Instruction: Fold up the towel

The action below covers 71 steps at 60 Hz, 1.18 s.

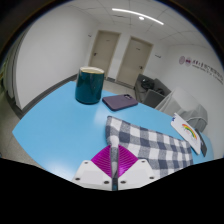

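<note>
A grey-and-white checked towel [150, 142] lies on the light blue table [60, 125], spreading from the fingers toward the right. My gripper [113, 165] is shut on the towel's near corner; a strip of the cloth [114, 150] runs up from between the two magenta pads [99, 160]. The rest of the towel lies flat beyond the fingers.
A dark teal cylindrical container [89, 85] stands at the far left of the table. A dark purple flat book or tablet [120, 101] lies beyond the towel. A colourful printed card [188, 129] lies at the towel's right. Chairs and doors stand behind the table.
</note>
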Available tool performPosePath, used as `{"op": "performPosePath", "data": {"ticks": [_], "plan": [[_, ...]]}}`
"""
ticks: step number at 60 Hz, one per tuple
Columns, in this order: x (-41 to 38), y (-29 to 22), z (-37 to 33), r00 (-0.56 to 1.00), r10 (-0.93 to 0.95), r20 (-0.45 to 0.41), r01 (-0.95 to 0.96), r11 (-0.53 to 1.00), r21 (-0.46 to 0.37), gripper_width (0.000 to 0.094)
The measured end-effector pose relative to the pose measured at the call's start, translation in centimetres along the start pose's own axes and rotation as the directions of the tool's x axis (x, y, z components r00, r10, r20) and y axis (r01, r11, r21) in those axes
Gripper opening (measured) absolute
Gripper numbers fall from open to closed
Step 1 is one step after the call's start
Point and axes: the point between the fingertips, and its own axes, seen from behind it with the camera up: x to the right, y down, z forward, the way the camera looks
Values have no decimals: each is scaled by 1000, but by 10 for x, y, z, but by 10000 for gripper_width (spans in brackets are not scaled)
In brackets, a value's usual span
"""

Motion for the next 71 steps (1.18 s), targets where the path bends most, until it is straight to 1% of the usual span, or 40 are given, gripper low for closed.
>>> {"op": "performPosePath", "data": {"ticks": [3,6,8,11,12,16,19,23,28,31,34,36,39,41,43,44,45,46,48,49,50,51,52,54,56,59,65,71], "plan": [[-2,-2,-1,999,9,32,-9,1000,11,28],[-6,-15,-9,990,102,95,-106,994,31,16],[0,-28,-15,979,162,121,-169,984,52,16],[29,-49,-26,971,210,113,-221,970,99,15],[47,-53,-40,968,221,116,-234,966,111,16],[90,-72,-48,952,284,113,-300,941,155,17],[131,-73,-57,941,323,101,-336,925,178,22],[189,-59,-63,932,358,61,-363,912,190,30],[247,-18,-46,919,393,16,-391,908,149,33],[262,15,-28,922,386,-1,-385,920,69,33],[269,50,-10,922,388,5,-388,922,-7,38],[270,64,-5,912,409,23,-407,912,-49,44],[271,73,0,897,440,47,-436,897,-75,64],[272,72,-1,889,453,64,-448,891,-71,104],[272,69,-4,884,459,85,-455,888,-66,175],[273,69,-4,884,459,88,-455,888,-66,289],[273,66,-5,884,459,93,-454,888,-72,305],[275,66,-9,883,458,100,-453,889,-69,389],[279,62,-16,881,458,115,-454,889,-62,589],[280,60,-20,880,459,126,-455,889,-57,625],[282,58,-23,878,460,136,-457,888,-50,765],[284,57,-27,875,461,144,-460,887,-45,774],[287,56,-32,873,463,151,-462,886,-41,833],[292,55,-40,872,464,158,-464,885,-37,851],[295,54,-50,870,463,168,-464,885,-35,820],[305,54,-64,871,461,168,-465,885,-17,824],[330,61,-91,870,474,138,-481,877,18,824],[351,73,-114,843,524,123,-531,846,35,822]]}}
